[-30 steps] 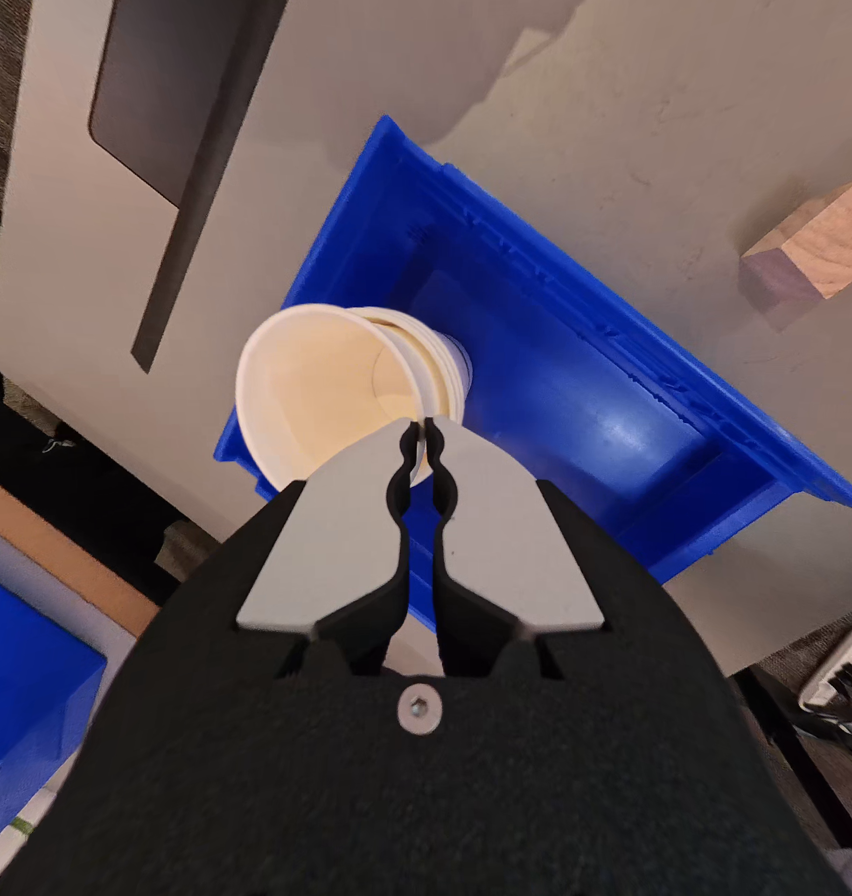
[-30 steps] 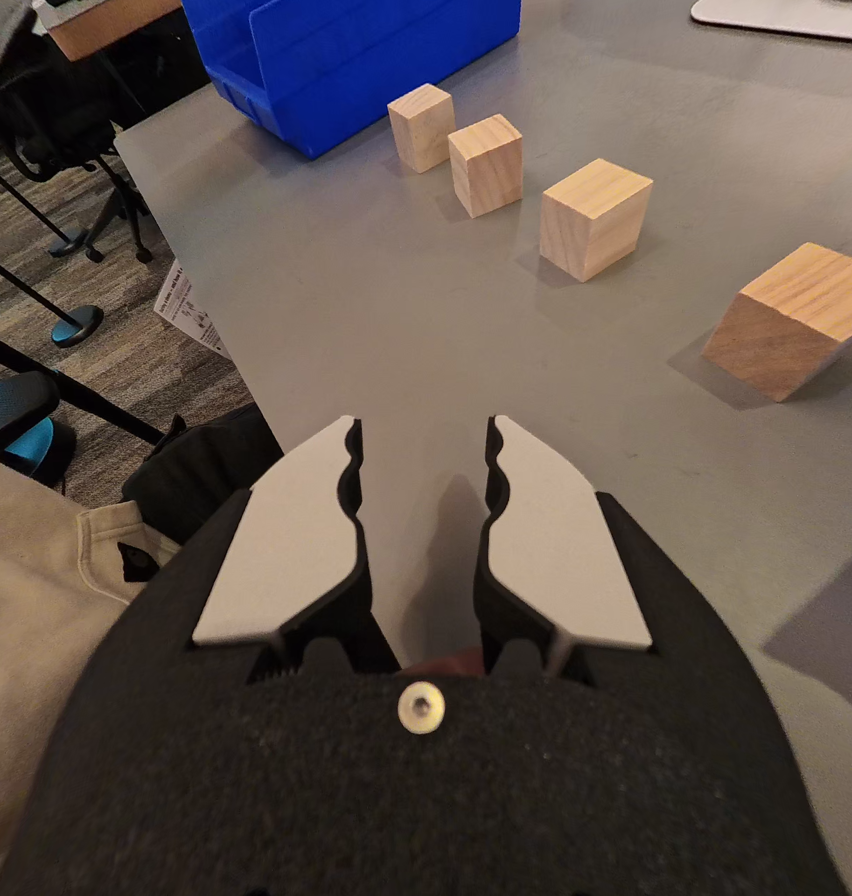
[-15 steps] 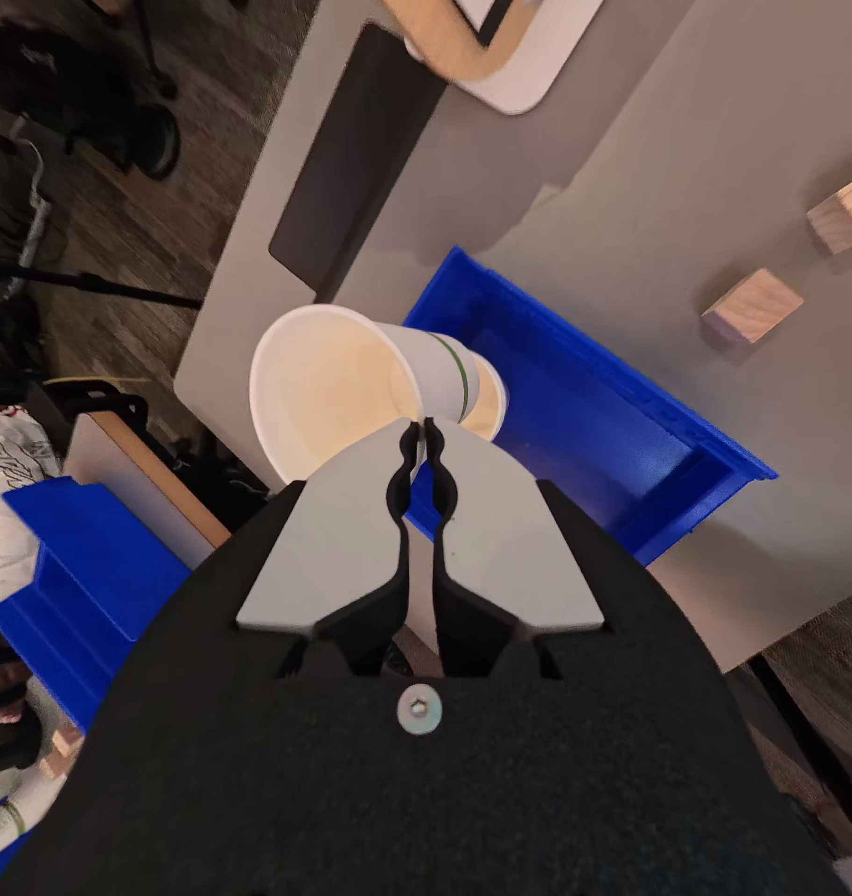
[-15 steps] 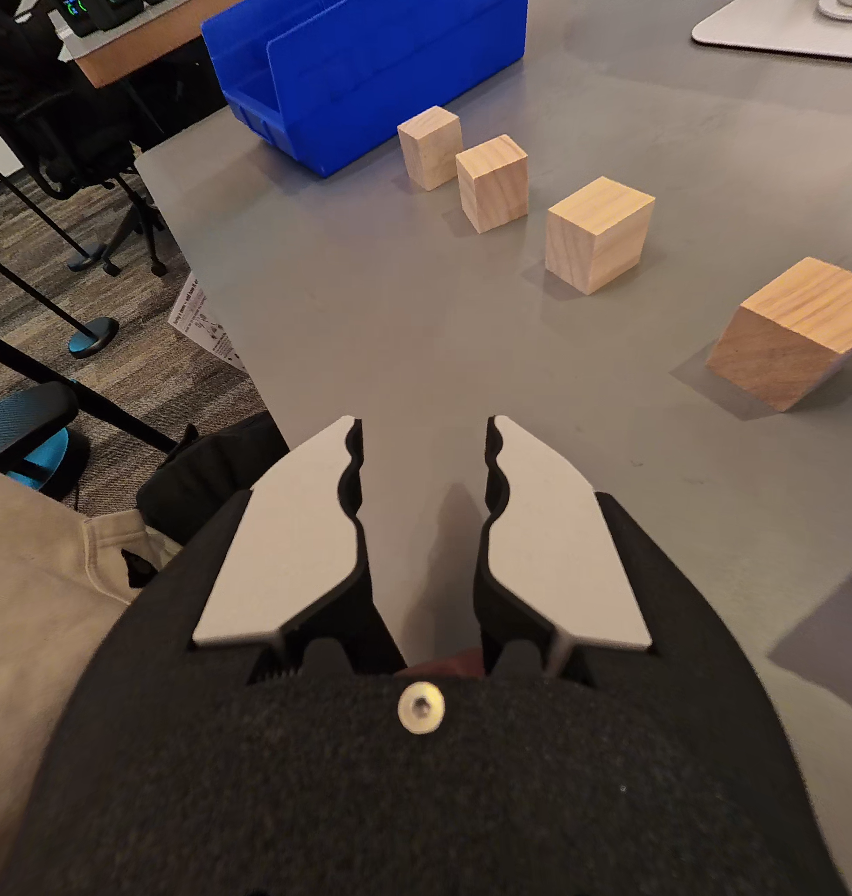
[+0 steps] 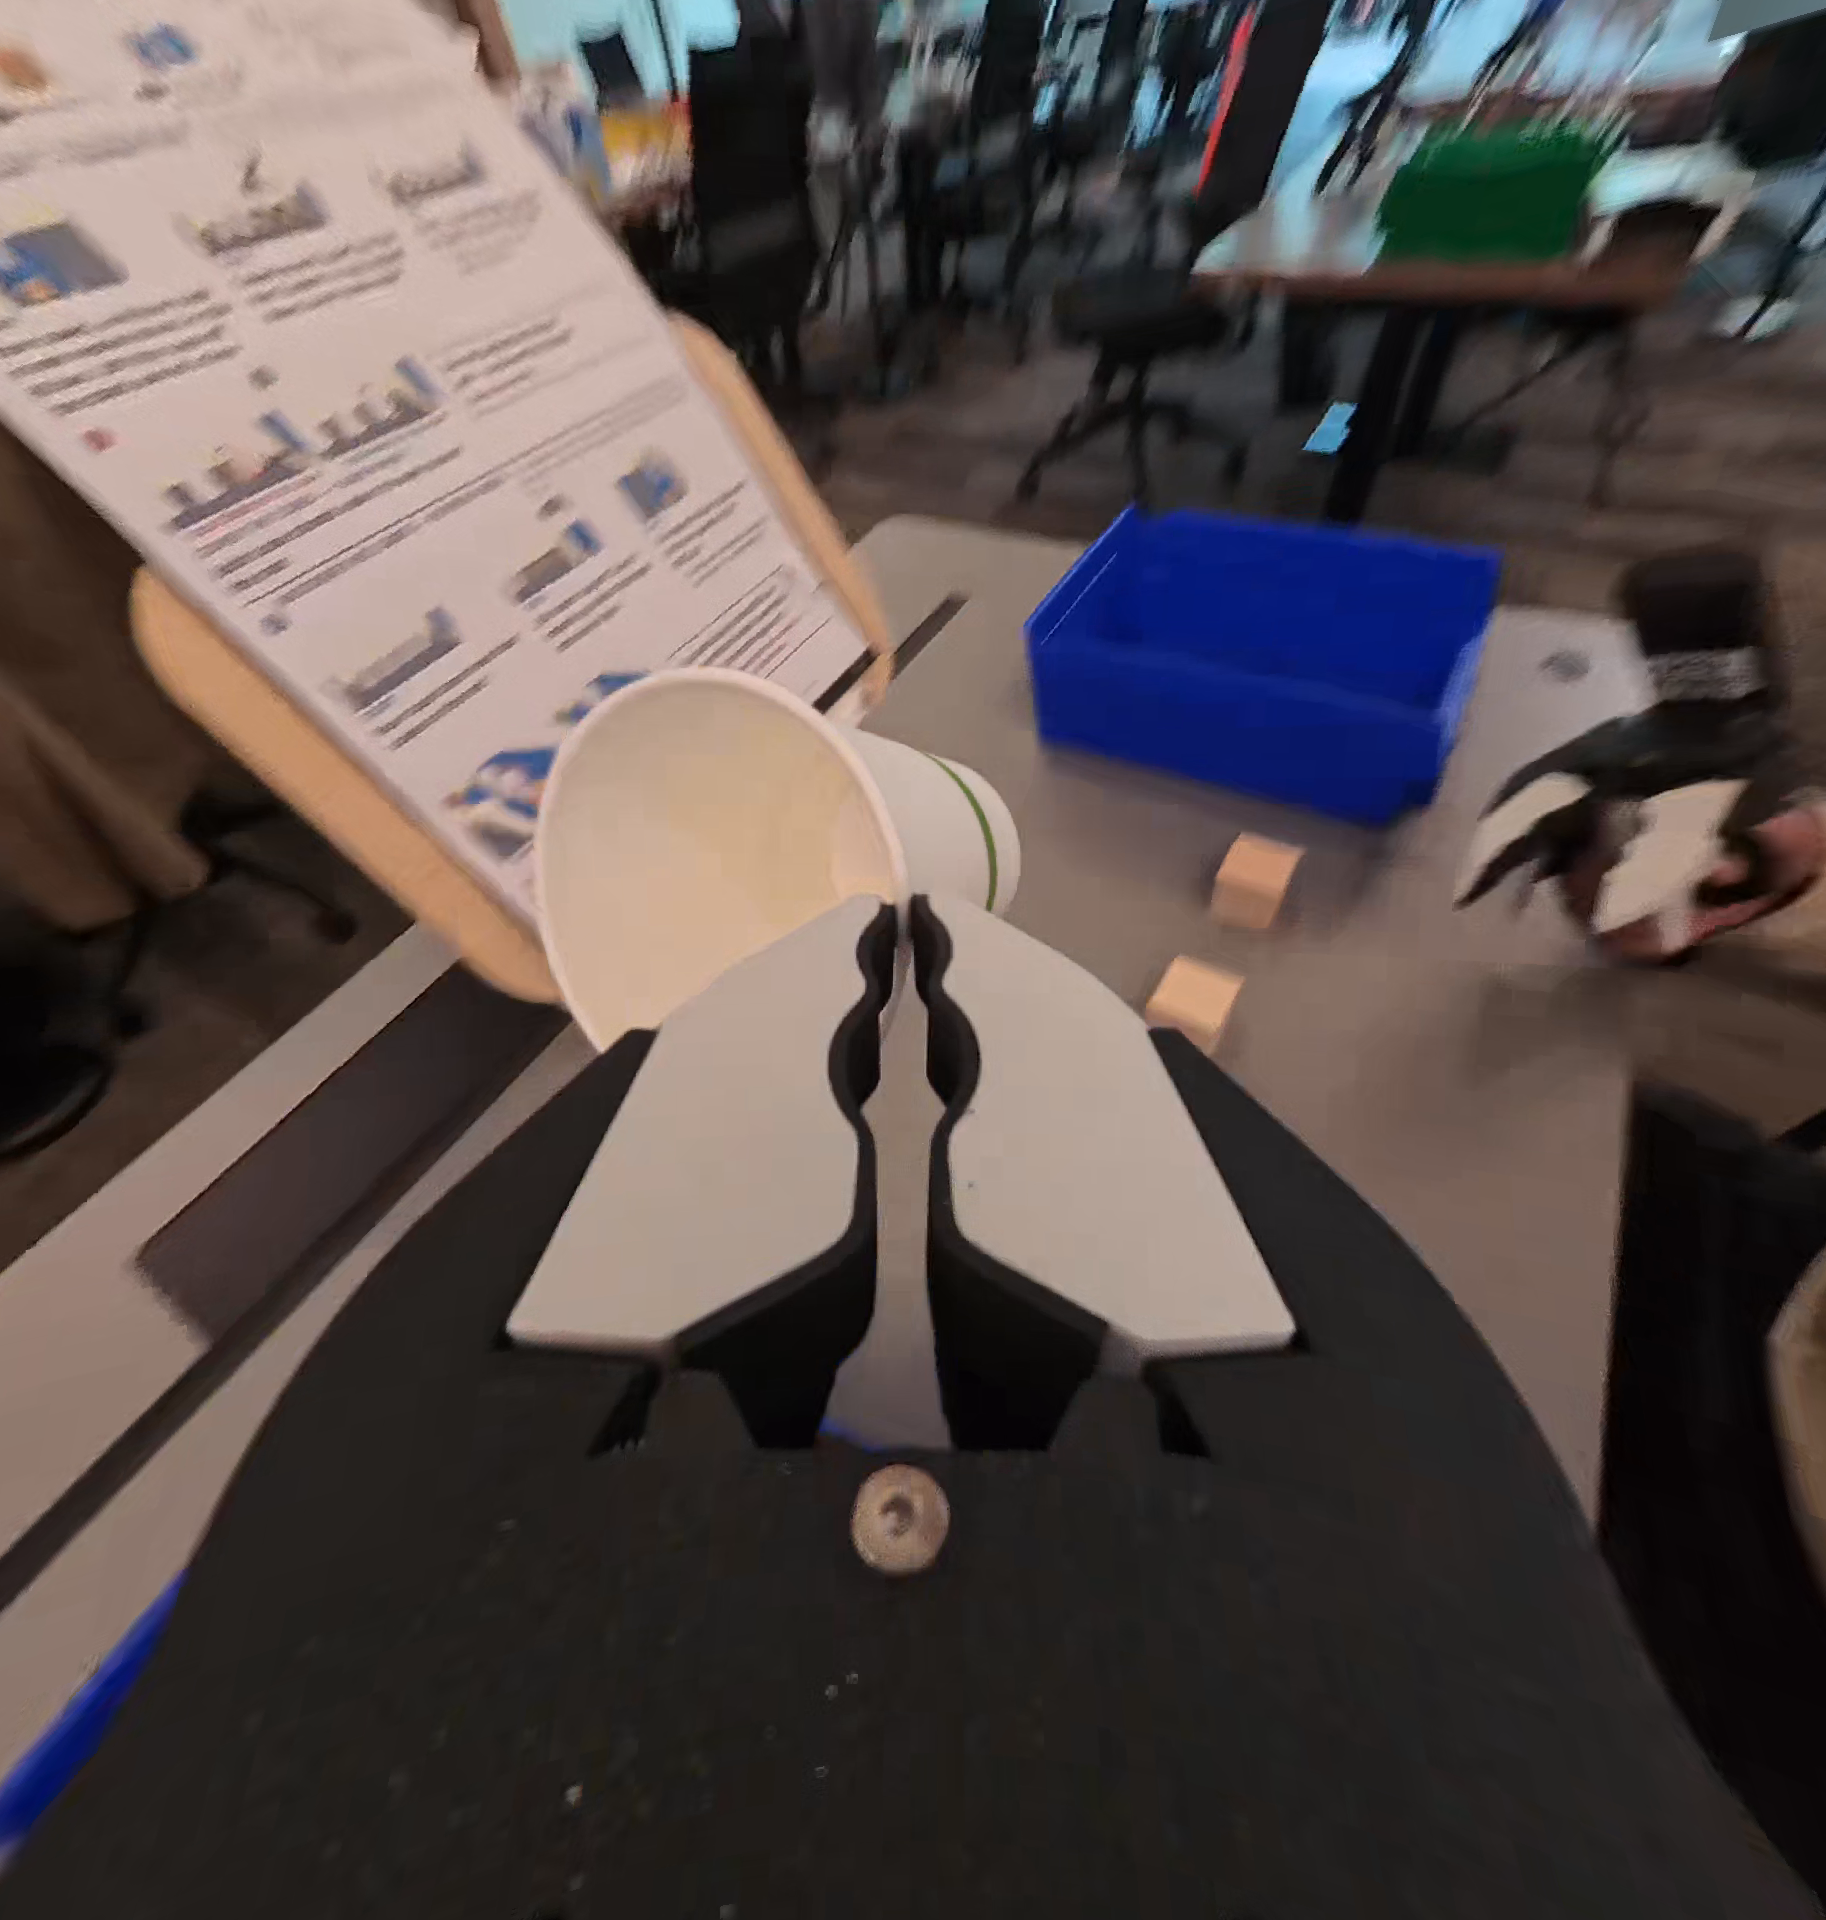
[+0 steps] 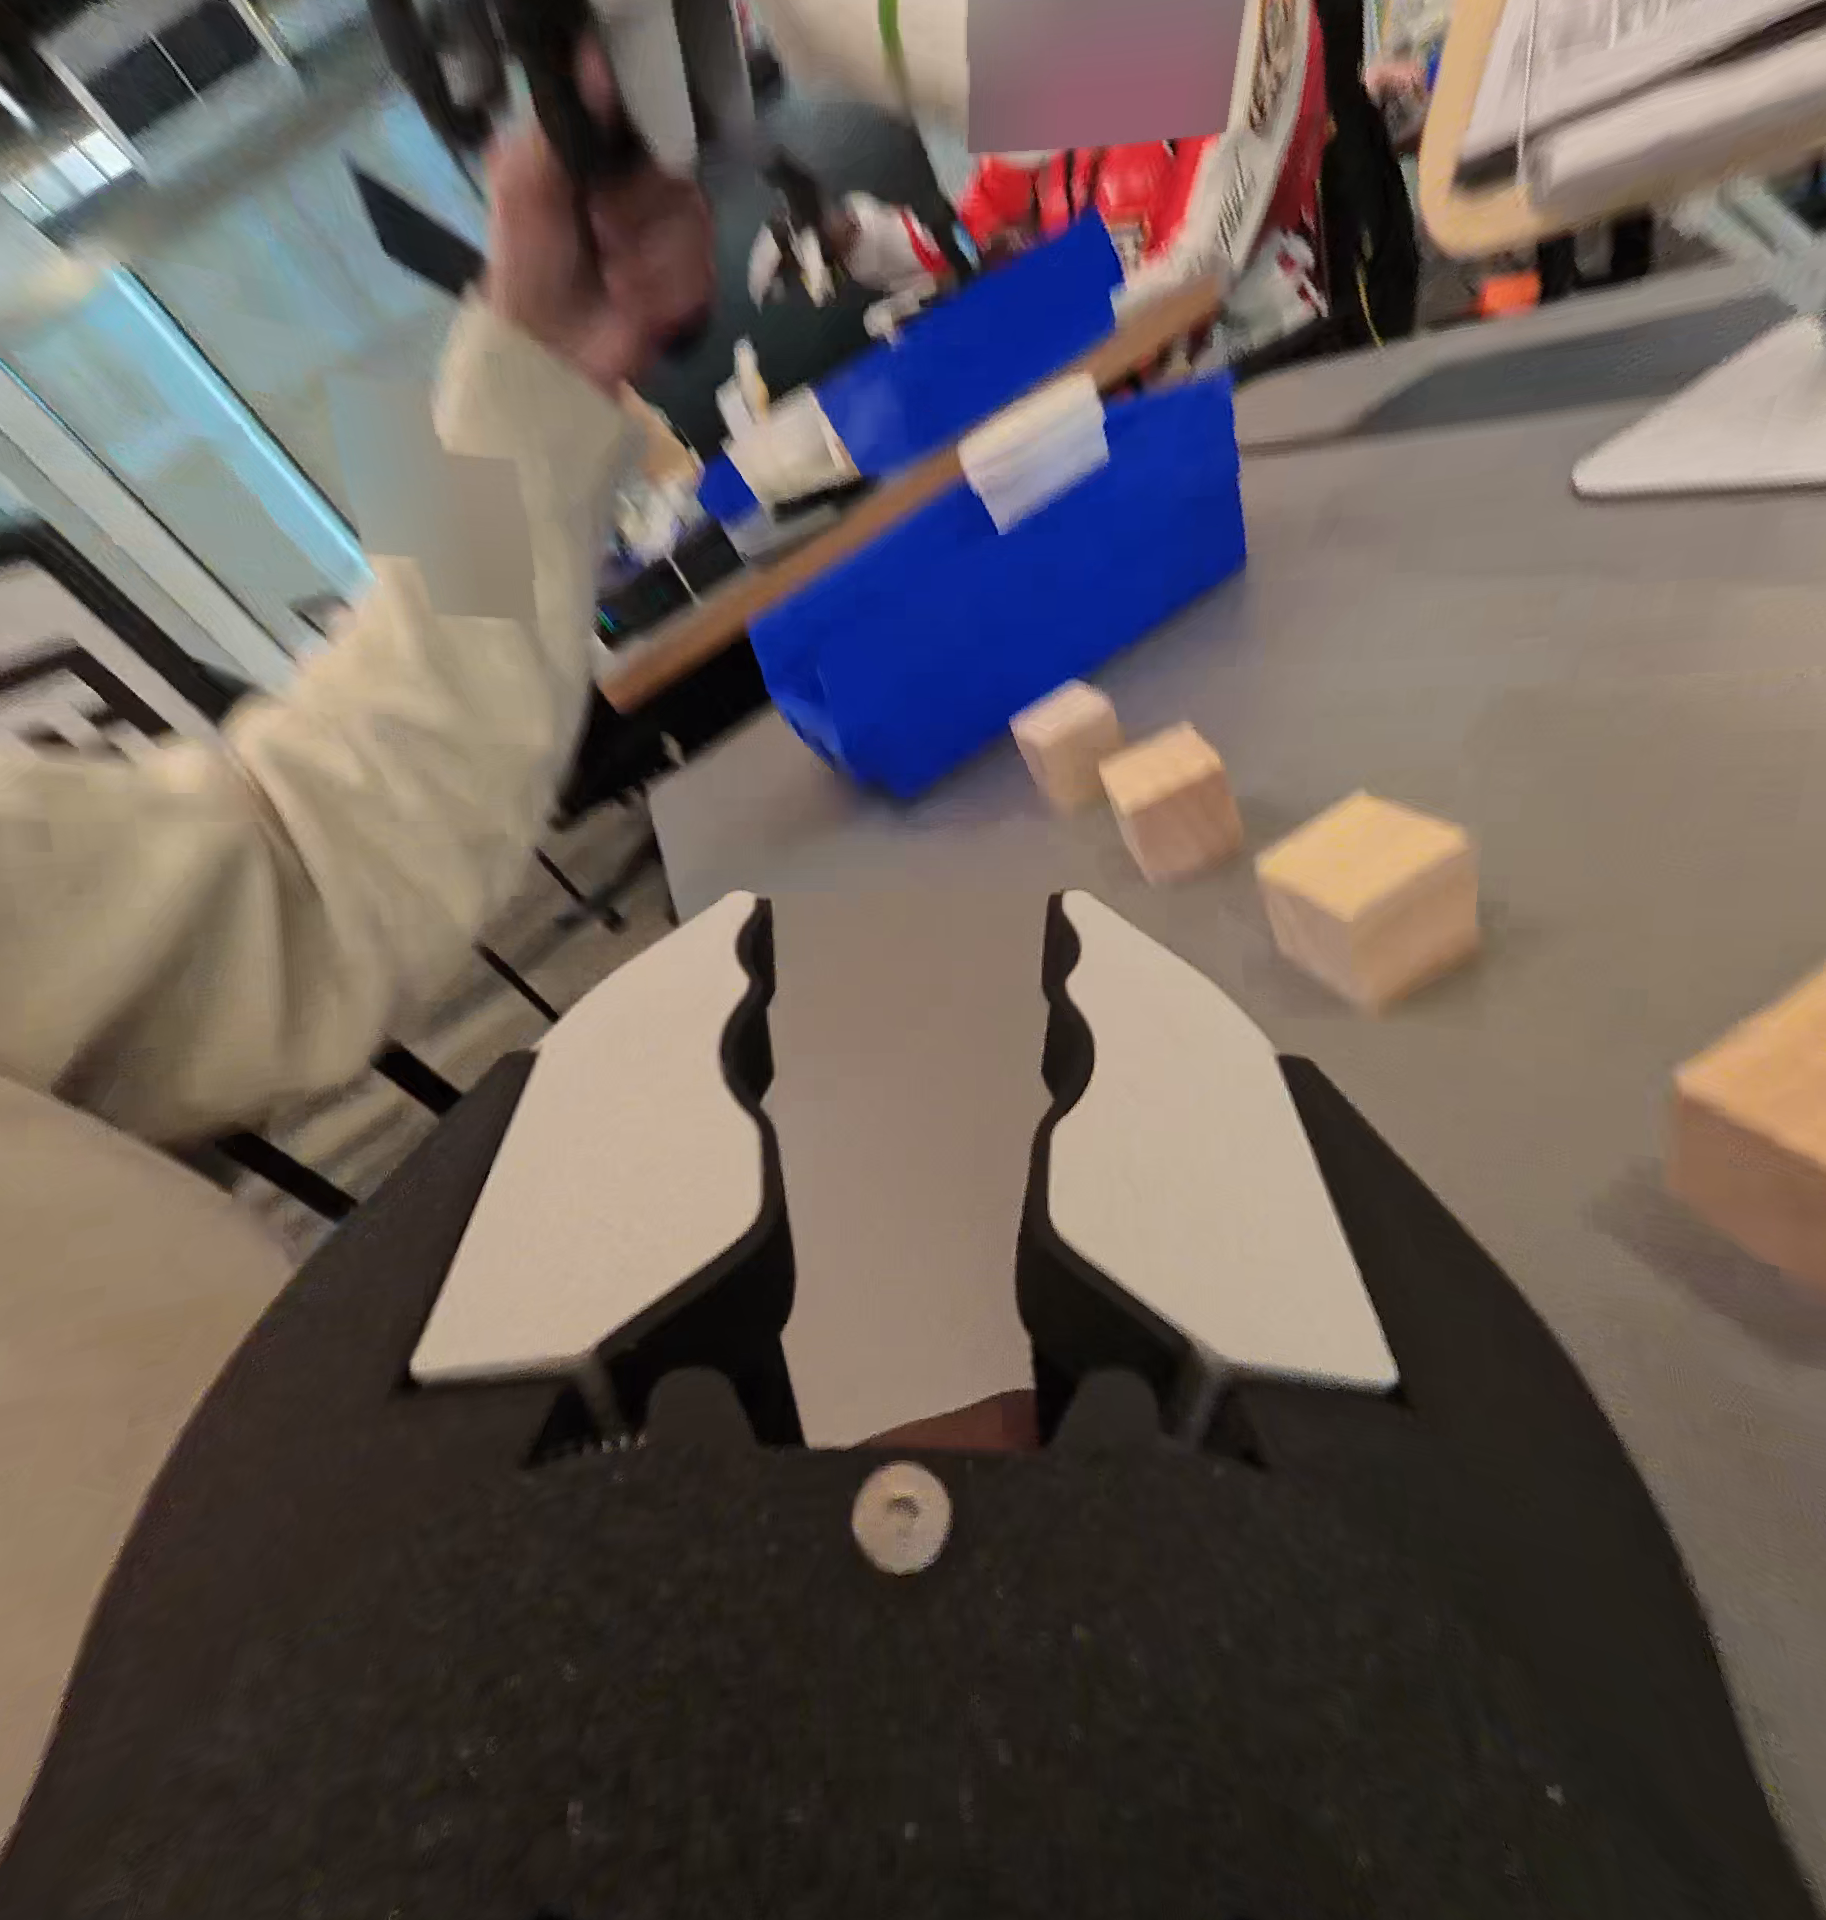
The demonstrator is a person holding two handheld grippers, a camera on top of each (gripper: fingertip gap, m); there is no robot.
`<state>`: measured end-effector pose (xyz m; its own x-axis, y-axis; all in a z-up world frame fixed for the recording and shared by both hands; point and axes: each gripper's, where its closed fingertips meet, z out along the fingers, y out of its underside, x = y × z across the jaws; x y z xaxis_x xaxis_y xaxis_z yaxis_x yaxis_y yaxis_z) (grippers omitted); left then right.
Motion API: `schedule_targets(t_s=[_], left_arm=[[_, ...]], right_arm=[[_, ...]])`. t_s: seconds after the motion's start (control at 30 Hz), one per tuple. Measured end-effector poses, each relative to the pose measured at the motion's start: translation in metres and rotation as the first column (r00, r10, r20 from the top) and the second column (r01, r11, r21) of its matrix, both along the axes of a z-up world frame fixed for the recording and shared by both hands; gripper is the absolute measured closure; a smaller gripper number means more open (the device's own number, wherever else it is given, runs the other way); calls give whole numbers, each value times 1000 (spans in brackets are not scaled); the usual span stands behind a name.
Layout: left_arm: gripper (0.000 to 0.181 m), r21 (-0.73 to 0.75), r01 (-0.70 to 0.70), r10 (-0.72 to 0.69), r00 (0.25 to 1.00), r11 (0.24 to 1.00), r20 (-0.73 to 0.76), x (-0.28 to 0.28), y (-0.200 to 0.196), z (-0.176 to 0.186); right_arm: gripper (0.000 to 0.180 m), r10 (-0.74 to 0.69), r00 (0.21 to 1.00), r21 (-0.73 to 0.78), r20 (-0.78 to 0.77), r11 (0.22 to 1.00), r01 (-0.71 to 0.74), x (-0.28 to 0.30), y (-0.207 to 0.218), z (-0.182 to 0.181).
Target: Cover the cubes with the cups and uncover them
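My left gripper (image 5: 904,914) is shut on the rim of a white paper cup (image 5: 722,842) with a green line, held in the air, mouth toward the camera. Two wooden cubes (image 5: 1257,881) (image 5: 1195,1000) lie on the grey table beyond it. The right gripper (image 5: 1605,842) shows farther right in a hand. In the right wrist view my right gripper (image 6: 907,914) is open and empty, low over the table (image 6: 1511,665). Several wooden cubes lie in a row to its right: (image 6: 1067,740), (image 6: 1171,800), (image 6: 1368,896), (image 6: 1782,1122).
A blue bin (image 5: 1252,665) stands at the far end of the table; it also shows in the right wrist view (image 6: 992,623). A tilted poster board (image 5: 348,416) stands at the left. A person's sleeve (image 6: 265,831) reaches up at the left. A white stand base (image 6: 1740,426) lies far right.
My left gripper has lifted the cup out of the blue bin, high above the table, and swung level. The right gripper has tilted up a little; it stays open.
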<state>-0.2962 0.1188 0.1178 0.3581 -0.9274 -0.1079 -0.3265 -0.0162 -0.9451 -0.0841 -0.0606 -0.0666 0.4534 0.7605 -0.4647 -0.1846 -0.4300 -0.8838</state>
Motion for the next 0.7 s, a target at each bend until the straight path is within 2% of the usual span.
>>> schedule_targets(t_s=[0.2,0.37,0.5,0.7], left_arm=[[178,-18,174,-158,931,985,328,62,-66,-5],[178,-19,215,-192,907,976,375,101,-94,-25],[178,-34,244,-205,876,969,436,111,-104,-28],[178,-52,264,-213,866,963,453,115,-108,-35]], right_arm=[[108,74,957,70,-280,996,-56,-17,55,67],[98,50,946,96,-320,995,-20,-27,85,99],[95,41,950,95,-311,995,-12,-30,91,98],[97,103,914,124,-393,991,-59,-37,85,105]])
